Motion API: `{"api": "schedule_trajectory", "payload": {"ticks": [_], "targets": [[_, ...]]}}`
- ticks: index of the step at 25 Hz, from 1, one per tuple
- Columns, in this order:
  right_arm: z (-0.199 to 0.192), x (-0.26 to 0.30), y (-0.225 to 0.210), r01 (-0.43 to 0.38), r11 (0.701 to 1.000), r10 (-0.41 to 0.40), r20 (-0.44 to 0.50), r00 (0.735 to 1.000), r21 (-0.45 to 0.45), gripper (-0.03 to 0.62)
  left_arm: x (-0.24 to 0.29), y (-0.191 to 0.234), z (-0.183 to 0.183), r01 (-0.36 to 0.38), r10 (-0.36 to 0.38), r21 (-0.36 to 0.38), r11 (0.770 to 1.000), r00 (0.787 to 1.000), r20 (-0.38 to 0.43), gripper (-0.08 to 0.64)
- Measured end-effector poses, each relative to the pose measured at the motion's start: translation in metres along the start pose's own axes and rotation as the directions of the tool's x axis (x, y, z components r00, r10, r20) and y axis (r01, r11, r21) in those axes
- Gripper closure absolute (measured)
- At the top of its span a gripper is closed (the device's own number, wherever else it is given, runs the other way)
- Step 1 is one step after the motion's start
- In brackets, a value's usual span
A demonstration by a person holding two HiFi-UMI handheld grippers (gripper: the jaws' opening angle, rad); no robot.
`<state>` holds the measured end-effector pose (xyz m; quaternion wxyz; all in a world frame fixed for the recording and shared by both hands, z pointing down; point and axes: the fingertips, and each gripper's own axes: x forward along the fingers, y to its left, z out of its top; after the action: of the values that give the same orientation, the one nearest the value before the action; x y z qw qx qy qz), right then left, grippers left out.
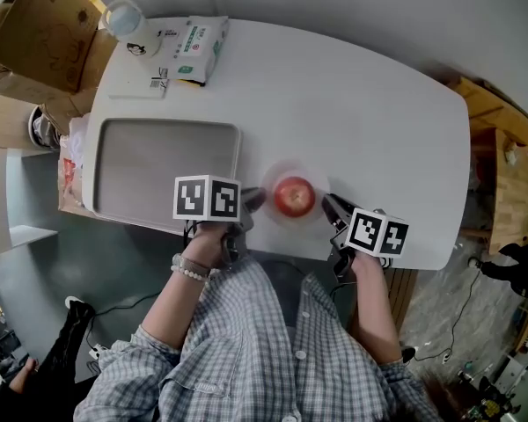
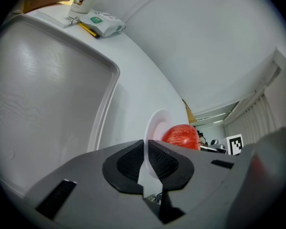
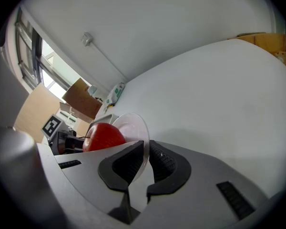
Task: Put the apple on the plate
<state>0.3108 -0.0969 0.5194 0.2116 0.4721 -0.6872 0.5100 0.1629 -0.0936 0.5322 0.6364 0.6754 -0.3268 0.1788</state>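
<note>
Red apple [image 1: 294, 196]: it sits in the middle of the plate, and both gripper views show it just past the fingers.
Clear plate [image 1: 310, 172]: it lies near the front edge of the white surface [image 1: 361, 104], just right of the grey tray [image 1: 158, 170]. Whether it rests on the surface or hangs above it cannot be told.
Left gripper [image 1: 253, 202]: you hold it at the plate's left side, and its fingers [image 2: 128, 161] are pinched on the thin rim.
Right gripper [image 1: 334, 207]: you hold it at the plate's right side, and its fingers [image 3: 164, 163] are clamped on the opposite rim, so the apple is between your two grippers.
Far left corner: a tissue pack [image 1: 196, 49] and a paper cup [image 1: 128, 23] stand well apart from the plate, with a cardboard box [image 1: 44, 29] beyond the surface's edge.
</note>
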Motion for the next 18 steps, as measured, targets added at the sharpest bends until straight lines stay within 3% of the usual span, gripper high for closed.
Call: {"api": "schedule_trajectory", "payload": {"ticks": [18], "targets": [[0.001,0.017,0.053,-0.044,0.998,0.043,-0.029,0.999,-0.041,0.546,-0.046,0.027,0.008,-0.007,0.009,-0.046,0.999,1.0,0.029,0.526]]}}
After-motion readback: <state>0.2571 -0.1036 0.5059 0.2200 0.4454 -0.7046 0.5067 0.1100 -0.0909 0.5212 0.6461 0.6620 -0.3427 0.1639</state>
